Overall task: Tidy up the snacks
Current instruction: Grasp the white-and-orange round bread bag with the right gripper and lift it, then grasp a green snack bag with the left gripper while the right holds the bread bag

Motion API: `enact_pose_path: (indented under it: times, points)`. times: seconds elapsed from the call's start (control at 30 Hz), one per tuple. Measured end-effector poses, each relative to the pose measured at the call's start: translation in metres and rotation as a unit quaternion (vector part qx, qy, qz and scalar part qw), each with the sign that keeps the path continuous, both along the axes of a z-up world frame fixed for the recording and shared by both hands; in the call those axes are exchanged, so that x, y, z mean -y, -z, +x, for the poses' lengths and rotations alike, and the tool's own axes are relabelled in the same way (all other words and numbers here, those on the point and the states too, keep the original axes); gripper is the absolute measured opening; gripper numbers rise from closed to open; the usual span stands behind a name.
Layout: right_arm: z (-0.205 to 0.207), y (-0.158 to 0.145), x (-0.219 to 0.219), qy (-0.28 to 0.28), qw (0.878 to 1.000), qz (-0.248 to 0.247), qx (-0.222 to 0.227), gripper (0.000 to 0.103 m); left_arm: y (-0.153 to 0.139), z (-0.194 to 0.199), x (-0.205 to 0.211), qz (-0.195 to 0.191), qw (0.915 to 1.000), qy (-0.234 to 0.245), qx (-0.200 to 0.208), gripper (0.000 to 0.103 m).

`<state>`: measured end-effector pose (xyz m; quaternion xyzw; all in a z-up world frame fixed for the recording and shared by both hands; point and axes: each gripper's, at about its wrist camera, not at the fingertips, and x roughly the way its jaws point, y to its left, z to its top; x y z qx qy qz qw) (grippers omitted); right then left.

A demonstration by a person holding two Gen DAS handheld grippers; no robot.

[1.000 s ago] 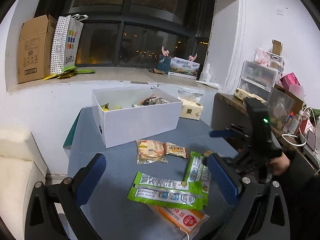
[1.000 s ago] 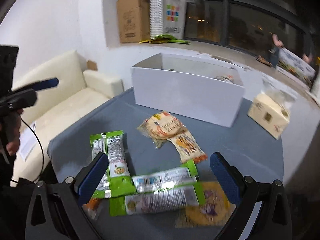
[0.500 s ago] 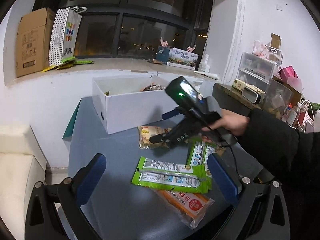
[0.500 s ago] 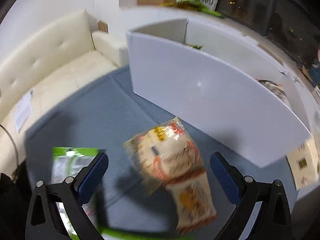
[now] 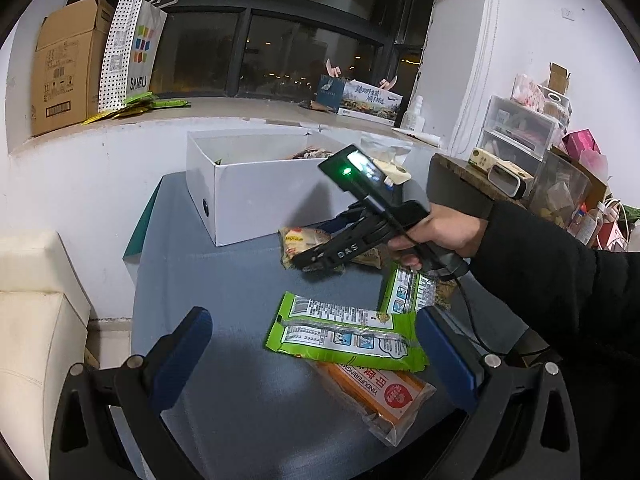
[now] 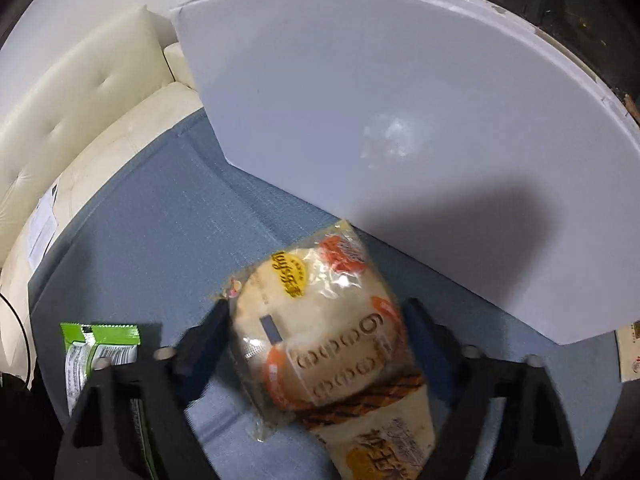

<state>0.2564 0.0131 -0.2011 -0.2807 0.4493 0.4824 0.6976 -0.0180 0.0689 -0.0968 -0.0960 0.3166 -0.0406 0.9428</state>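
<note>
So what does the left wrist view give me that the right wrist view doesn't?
Only the left wrist view shows the right gripper from outside, the hand holding it, the orange packet and the box interior.
Only the right wrist view shows the round pastry packet between the closing blue fingers, with a second pastry packet beneath, and the sofa.
Both show the white box, the pastry and green packets.

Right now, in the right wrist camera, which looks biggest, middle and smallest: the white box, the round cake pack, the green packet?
1. white box
2. round cake pack, though it sits nearest the camera
3. green packet, partly hidden by the gripper
</note>
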Motion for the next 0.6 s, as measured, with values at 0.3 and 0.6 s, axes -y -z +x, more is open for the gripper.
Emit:
enact_pose_path:
  times: [0.3, 0.6]
  points:
    - [-0.032, -0.059, 0.046, 0.025, 0.995, 0.090, 0.045, 0.080, 0.016, 0.014, 0.007, 0.006, 0.9992, 0.015, -0.036, 0.103]
    - [-0.078, -0.119, 0.138, 0.054, 0.979, 0.189, 0.056, 0.080, 0.038, 0.056, 0.051, 0.105, 0.9644, 0.226, -0.090, 0.103]
